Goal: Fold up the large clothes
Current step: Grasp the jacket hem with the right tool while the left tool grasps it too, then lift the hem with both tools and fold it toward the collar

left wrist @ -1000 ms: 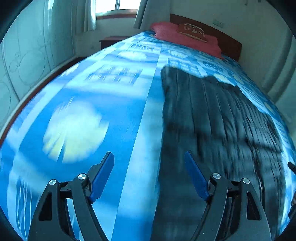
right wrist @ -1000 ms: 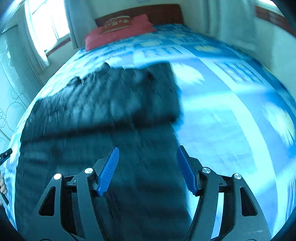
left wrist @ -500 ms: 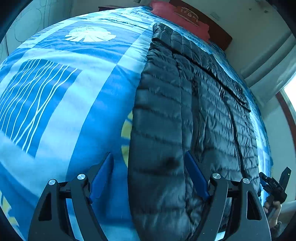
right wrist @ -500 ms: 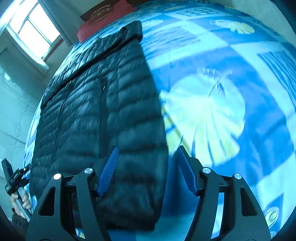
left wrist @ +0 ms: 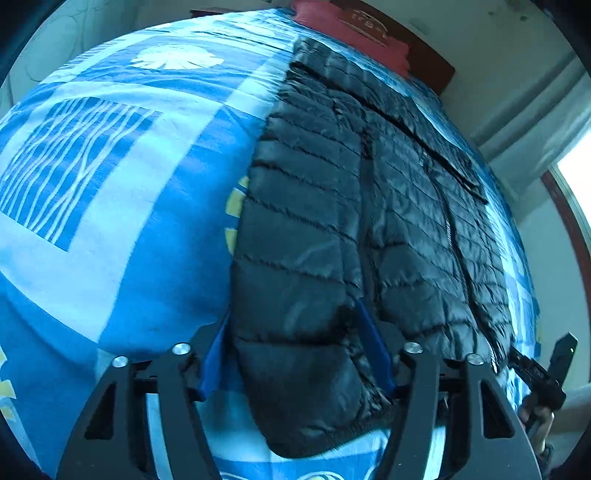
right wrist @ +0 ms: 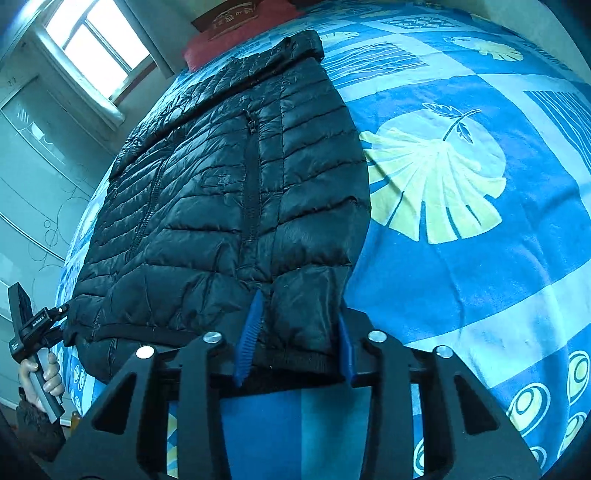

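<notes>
Bed (left wrist: 110,184) under blue leaf-print cover. Black puffer jacket (left wrist: 332,221) flat on it, collar toward 12 o'clock, hem at 6. Left gripper (left wrist: 295,354) fingers closing across a padded hem fold. Right gripper (right wrist: 295,336) fingers closing around the cuff-like corner.

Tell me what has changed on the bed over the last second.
Both grippers came in low over the black puffer jacket. The left gripper and right gripper, wide open before, now straddle a jacket edge at the near end and their jaws are closing on it. The jacket lies flat on the blue bedspread as before, and the red pillow has not moved.
</notes>
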The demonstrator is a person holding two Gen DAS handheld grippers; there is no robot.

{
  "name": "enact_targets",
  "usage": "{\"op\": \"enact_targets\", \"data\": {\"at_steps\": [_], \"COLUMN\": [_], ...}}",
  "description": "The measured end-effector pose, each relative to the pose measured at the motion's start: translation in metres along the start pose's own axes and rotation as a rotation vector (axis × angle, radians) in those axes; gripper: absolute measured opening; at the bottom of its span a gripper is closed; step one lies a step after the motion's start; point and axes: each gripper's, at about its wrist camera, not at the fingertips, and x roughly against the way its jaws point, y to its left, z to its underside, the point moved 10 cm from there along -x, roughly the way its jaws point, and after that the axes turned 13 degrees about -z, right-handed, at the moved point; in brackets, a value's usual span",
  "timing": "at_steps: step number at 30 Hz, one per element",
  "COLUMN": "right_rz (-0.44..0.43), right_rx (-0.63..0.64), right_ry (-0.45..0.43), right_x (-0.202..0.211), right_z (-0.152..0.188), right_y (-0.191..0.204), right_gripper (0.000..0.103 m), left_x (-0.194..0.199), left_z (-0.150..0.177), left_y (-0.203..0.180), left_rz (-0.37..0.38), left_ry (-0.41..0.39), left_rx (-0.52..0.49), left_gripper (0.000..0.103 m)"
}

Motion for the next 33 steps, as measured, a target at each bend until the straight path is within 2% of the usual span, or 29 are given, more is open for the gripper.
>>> {"op": "enact_targets", "data": {"at_steps": [2,5,7,10,15,24,33], "right_rz": [-0.012,-0.03,-0.043,-0.065,-0.137,-0.297,-0.398], "right_rx": [-0.002,-0.003,-0.008,-0.021,-0.055,-0.096,-0.096], "right_ry": [-0.007,-0.017,-0.03,-0.043,-0.083,-0.159,-0.232], "right_x": [0.001,0.002,0.005,0.01,0.033,0.089,0.158], "right_z": [-0.001,-0.002,-0.003,-0.004,-0.008,-0.018,-0.013], "right_y": [0.0,0.003,0.005,0.007,0.012,0.038,0.068], "right_gripper": [0.022,0.016,0.014,0.012,0.011,0.011,0.01], "left_x": [0.001,0.002,0.004,0.01,0.034,0.103,0.173], "left_z": [0.003,0.006,0.007,0.005,0.001,-0.008,0.007], "left_y": [-0.003,-0.004,-0.004,-0.005,-0.007,-0.018,-0.025], "left_rz": [0.007,0.013,0.024,0.039,0.079,0.283,0.381], "left_ry": [0.001,0.0,0.0,-0.006,-0.046,-0.11,-0.166], "left_rx": [-0.009,-0.005,0.007,0.015,0.031,0.103,0.108], "left_gripper": [0.058,0.047,0.029,0.018,0.013,0.012,0.011]}}
